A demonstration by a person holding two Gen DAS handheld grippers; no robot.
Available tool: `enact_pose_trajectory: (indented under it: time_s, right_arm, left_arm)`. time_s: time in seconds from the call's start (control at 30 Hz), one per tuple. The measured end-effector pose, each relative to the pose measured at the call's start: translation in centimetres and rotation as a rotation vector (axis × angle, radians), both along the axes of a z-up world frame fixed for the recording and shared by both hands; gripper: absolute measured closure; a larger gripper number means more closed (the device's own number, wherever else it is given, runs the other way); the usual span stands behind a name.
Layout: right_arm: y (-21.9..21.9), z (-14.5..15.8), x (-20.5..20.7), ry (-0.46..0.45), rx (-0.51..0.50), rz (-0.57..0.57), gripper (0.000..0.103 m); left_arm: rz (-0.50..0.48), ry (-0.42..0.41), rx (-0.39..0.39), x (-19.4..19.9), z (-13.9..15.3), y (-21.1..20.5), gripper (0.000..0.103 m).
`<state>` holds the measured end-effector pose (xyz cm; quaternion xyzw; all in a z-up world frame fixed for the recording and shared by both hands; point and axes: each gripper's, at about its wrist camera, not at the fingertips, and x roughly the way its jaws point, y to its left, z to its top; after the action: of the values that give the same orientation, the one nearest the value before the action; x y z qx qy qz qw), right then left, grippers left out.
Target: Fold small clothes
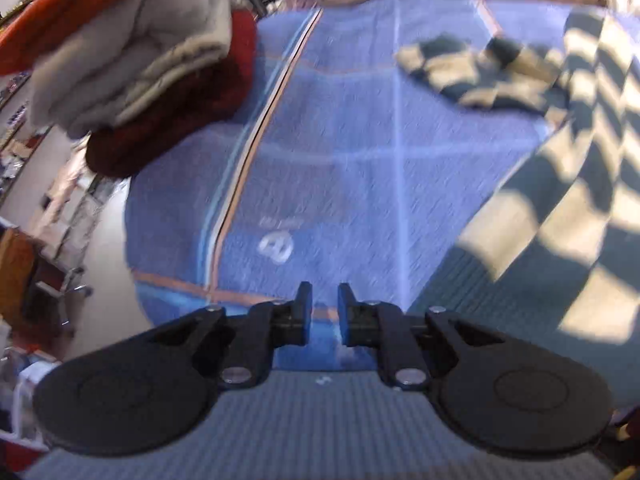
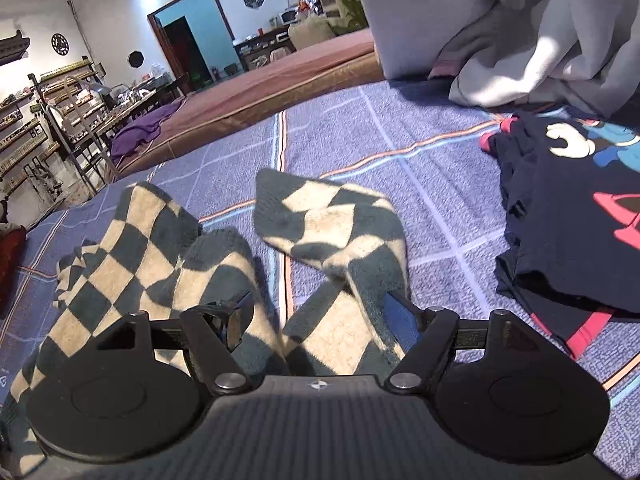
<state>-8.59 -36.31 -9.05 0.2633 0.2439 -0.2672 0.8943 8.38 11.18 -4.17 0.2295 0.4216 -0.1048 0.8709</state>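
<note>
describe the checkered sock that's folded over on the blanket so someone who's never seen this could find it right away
Start at the blue blanket with pale grid lines. Near its middle, by the orange stripe, lies the folded checkered sock, dark green and cream. Unlike the navy cartoon shirt on its right and the second checkered sock stretched out on its left, it is doubled over.
</note>
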Motion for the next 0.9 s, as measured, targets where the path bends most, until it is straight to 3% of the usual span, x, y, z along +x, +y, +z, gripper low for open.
enact_pose_trajectory:
  time_s: [0.07, 0.1, 0.2, 0.27, 0.33, 0.5, 0.53, 0.6, 0.63, 0.77, 0.9]
  right_arm:
    - [0.0, 0.6, 0.2, -0.022, -0.043, 0.004, 0.000]
    - [0.0, 0.9, 0.6, -0.031, -0.058, 0.024, 0.000]
    - [-0.1, 1.2, 2.2, -0.040, -0.043, 0.111, 0.000]
    - [0.0, 1.0, 3.2, -0.040, -0.002, 0.166, 0.000]
    - [0.1, 0.6, 3.8, -0.034, 0.035, 0.174, 0.000]
    - [1.0, -0.1, 2.9, -0.031, 0.091, 0.142, 0.000]
    - [1.1, -0.3, 2.7, -0.023, 0.095, 0.141, 0.000]
    - [1.4, -0.8, 1.8, 0.005, 0.104, 0.129, 0.000]
    - [1.4, -1.0, 1.5, 0.015, 0.109, 0.125, 0.000]
    - [1.1, -2.1, 0.2, 0.049, 0.144, 0.085, 0.000]
    - [1.0, -2.0, 0.1, 0.045, 0.140, 0.084, 0.000]
  left_arm:
    - [-0.044, -0.024, -0.093, 0.7, 1.5, -1.7, 0.033]
    - [-0.086, -0.037, -0.130, 0.9, 2.1, -2.9, 0.027]
    - [-0.257, -0.057, -0.188, 2.0, 3.1, -8.5, 0.025]
    - [-0.392, -0.058, -0.198, 2.6, 2.9, -12.9, 0.012]
    - [-0.499, -0.052, -0.164, 3.3, 2.1, -17.5, 0.006]
    - [-0.686, -0.045, -0.059, 5.3, -1.2, -26.7, 0.006]
    - [-0.686, -0.033, -0.039, 5.7, -2.0, -28.0, 0.010]
    - [-0.687, 0.057, -0.050, 6.2, -3.5, -30.1, 0.058]
    - [-0.674, 0.094, -0.070, 6.5, -4.1, -30.8, 0.089]
    - [-0.653, 0.040, -0.095, 5.5, -4.2, -30.8, 0.095]
    - [-0.509, -0.015, -0.193, 7.6, -1.2, -27.1, 0.095]
